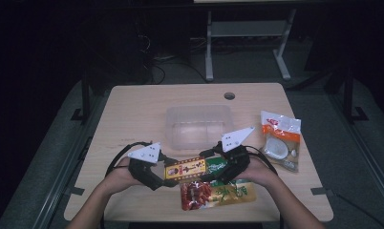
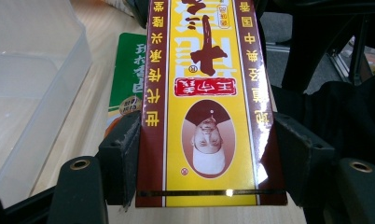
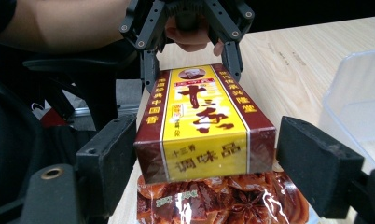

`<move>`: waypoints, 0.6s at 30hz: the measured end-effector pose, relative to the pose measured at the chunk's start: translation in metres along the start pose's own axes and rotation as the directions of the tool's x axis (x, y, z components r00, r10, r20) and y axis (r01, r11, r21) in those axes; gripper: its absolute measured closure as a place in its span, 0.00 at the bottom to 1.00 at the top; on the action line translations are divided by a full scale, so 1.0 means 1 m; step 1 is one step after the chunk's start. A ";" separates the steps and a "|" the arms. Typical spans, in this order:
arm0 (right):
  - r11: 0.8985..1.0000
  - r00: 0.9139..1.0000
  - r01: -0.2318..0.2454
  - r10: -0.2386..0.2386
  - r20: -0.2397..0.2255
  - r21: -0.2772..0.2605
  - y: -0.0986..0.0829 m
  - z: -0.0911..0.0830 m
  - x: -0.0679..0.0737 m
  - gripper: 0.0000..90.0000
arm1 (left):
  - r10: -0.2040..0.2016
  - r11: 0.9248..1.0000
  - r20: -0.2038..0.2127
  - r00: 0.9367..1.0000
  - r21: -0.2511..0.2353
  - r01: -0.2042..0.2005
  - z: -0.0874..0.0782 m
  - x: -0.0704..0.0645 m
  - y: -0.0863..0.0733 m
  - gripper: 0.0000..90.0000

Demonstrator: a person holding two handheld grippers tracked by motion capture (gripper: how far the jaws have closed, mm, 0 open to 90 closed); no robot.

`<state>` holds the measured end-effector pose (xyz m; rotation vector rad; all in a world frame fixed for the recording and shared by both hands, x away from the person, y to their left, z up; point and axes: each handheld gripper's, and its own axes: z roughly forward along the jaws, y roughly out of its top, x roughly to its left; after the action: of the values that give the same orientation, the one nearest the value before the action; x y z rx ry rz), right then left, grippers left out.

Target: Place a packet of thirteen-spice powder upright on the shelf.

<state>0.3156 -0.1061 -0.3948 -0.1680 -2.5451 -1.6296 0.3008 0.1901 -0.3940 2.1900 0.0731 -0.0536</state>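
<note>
High view: a person's left gripper (image 1: 157, 172) clamps one end of a yellow-and-maroon seasoning box (image 1: 184, 168) held near the table's (image 1: 133, 109) front edge, while the right gripper (image 1: 218, 172) stands at the box's other end, its jaws spread wide to either side of the carton, not touching it. A red-and-green snack packet (image 1: 218, 193) lies just under the box. A clear plastic container (image 1: 198, 125) sits at the table's middle; an orange-topped bag (image 1: 280, 138) lies toward the right edge.
</note>
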 end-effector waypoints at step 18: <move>1.000 1.000 0.017 -0.017 0.001 -0.011 0.000 0.005 0.005 0.33 | -0.002 1.000 0.011 1.000 -0.017 0.002 0.000 0.000 0.000 0.35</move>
<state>0.3110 -0.1013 -0.3959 -0.1489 -2.5457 -1.6501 0.3012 0.1901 -0.3937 2.1725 0.0697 -0.0657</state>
